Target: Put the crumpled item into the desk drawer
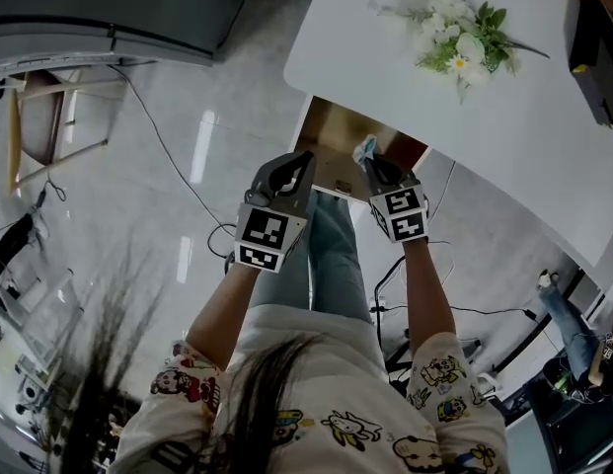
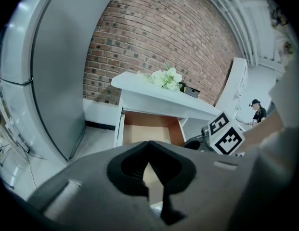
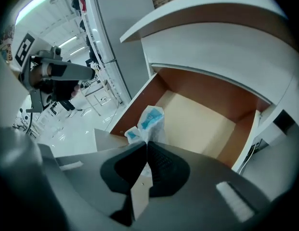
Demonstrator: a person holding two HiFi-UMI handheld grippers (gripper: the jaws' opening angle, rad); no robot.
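The desk drawer stands pulled out from under the white desk, its brown inside bare. My right gripper is shut on a crumpled white and blue wrapper, held over the drawer's front edge; the same crumpled wrapper shows at the tips in the head view. My left gripper is shut with nothing in it, hovering at the drawer's left front corner. The left gripper view shows the open drawer ahead and the right gripper's marker cube.
Flowers lie on the desk top, and a black box sits at its right edge. A grey cabinet stands left of the desk, a brick wall behind. Cables trail across the floor. The person's legs are below the drawer.
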